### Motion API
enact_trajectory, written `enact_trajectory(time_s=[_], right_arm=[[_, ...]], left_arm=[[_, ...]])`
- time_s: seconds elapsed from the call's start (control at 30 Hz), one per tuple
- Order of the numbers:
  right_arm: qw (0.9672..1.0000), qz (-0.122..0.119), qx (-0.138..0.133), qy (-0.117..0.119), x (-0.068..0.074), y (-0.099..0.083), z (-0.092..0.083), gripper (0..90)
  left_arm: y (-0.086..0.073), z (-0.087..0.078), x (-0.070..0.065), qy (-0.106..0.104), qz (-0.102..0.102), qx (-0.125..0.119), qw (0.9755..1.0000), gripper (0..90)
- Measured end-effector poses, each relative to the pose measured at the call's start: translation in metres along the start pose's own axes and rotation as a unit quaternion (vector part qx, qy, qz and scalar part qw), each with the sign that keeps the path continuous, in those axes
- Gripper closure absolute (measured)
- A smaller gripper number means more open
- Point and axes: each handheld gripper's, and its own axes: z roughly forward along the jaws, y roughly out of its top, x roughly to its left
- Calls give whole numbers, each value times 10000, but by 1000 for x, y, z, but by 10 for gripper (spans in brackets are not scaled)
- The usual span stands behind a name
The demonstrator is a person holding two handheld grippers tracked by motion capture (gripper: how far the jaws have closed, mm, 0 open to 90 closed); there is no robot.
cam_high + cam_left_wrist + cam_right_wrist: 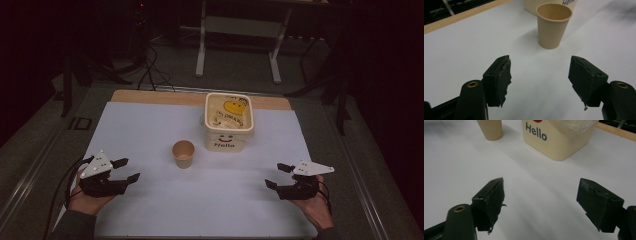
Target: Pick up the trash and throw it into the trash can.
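Left hand [85,200]: palm up at the near left of the high view, cradling its gripper from below.
Left gripper [126,170]: jaws spread wide, aimed inward and away from the person; grey plate on top, cable trailing off behind.
Left pads [505,77]: ragged and worn at the edges, nothing between them.
Right hand [315,207]: palm up at the near right, mirroring the left.
Right gripper [278,175]: jaws gaping, aimed inward.
Right pads [496,200]: frayed, bare.

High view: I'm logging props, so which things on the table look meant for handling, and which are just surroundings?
Likely in play:
paper cup, upright
cream tub marked "Hello"
left gripper, open
right gripper, open

Surroundings:
white sheet
metal stand behind
floor cables
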Motion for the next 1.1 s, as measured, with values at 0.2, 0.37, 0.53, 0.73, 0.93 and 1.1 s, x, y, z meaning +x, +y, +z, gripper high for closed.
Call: enact_trajectory(time_s=[0.2, 0.37, 0.53, 0.73, 0.93, 1.1], right_arm=[[10000, 65, -39, -25, -1, 0, -4, 217], [9999, 96, -35, -46, -1, 0, -4, 217], [9999, 117, 18, -66, -3, -2, -3, 208], [9999, 147, 15, -86, -4, -2, -4, 208], [9999, 143, 30, -82, -4, -2, -3, 207], [9998, 186, 18, -89, -5, -2, -4, 207]], left_arm=[[0, 2, 0, -22, 0, 7, 10000, 343], [2, 4, 1, -33, 36, 28, 10000, 340], [2, 6, 1, -40, 50, 67, 10000, 333], [2, 7, 2, -16, 41, 76, 10000, 326], [3, 5, 3, -3, 30, 36, 10000, 324], [8, 9, 6, -11, 29, 23, 10000, 321]])
